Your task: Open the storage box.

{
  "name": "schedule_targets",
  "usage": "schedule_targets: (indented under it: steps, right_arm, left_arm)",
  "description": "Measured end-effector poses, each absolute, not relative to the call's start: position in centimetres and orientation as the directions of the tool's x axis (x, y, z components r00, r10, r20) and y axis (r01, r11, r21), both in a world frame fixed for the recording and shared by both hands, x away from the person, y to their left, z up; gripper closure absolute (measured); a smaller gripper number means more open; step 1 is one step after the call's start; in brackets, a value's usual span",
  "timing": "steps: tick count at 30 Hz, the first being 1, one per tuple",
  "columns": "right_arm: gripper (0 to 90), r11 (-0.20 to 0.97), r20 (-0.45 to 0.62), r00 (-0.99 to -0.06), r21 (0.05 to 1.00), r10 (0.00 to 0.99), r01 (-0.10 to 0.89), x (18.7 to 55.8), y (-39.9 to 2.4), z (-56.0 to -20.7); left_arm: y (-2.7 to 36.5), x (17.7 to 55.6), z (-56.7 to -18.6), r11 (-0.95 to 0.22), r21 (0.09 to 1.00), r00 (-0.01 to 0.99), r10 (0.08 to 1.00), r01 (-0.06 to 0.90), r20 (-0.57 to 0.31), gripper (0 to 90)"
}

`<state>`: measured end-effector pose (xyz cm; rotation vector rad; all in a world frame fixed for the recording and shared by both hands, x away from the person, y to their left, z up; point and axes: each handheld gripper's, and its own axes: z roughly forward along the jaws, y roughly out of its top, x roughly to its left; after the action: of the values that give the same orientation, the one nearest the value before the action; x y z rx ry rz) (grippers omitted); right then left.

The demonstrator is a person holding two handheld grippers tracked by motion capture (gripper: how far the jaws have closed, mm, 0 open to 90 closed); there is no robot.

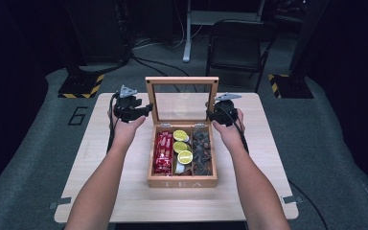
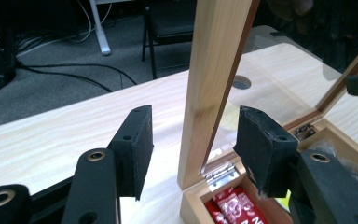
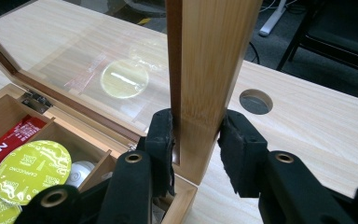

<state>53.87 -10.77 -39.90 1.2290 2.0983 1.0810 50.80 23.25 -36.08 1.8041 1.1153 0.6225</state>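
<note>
A wooden tea box [image 1: 182, 181] stands mid-table with its glass-paned lid [image 1: 182, 80] raised upright. Inside lie red sachets [image 1: 163, 152], yellow-green capsules [image 1: 182, 146] and dark pieces [image 1: 201, 152]. My left gripper [image 1: 146, 109] is open at the lid's left side. In the left gripper view its gripper [image 2: 196, 128] straddles the lid's wooden frame [image 2: 214, 70], with a gap at each pad. My right gripper [image 1: 211, 114] is shut on the lid's right side. In the right gripper view its gripper [image 3: 196, 135] presses both pads on the frame [image 3: 209, 56], above a capsule [image 3: 32, 165].
The light wooden table [image 1: 124, 191] has a round cable hole [image 3: 256, 101] behind the box. A dark folding chair [image 1: 237, 43] and floor cables lie beyond the far edge. Bare tabletop runs left, right and in front of the box.
</note>
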Motion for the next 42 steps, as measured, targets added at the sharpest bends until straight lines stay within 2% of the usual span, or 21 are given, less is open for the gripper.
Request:
schedule_targets:
  steps: [16,23,42]
  right_arm:
    - [64.9,0.286,-0.004,-0.471,0.799,0.882,0.529,54.8,-10.6,-39.7]
    - [64.9,0.251,0.027,-0.455,0.804,0.890,0.539,55.3,-10.6,-39.9]
    - [64.7,0.226,0.060,-0.437,0.788,0.898,0.573,56.4,-10.6,-40.0]
  left_arm:
    - [23.3,49.9,-36.0,-0.211,0.880,0.505,0.862,0.427,-0.039,46.8]
    - [22.9,49.8,-36.4,-0.216,0.876,0.517,0.855,0.432,-0.044,47.2]
    - [23.5,49.4,-37.4,-0.215,0.869,0.516,0.855,0.445,-0.053,47.2]
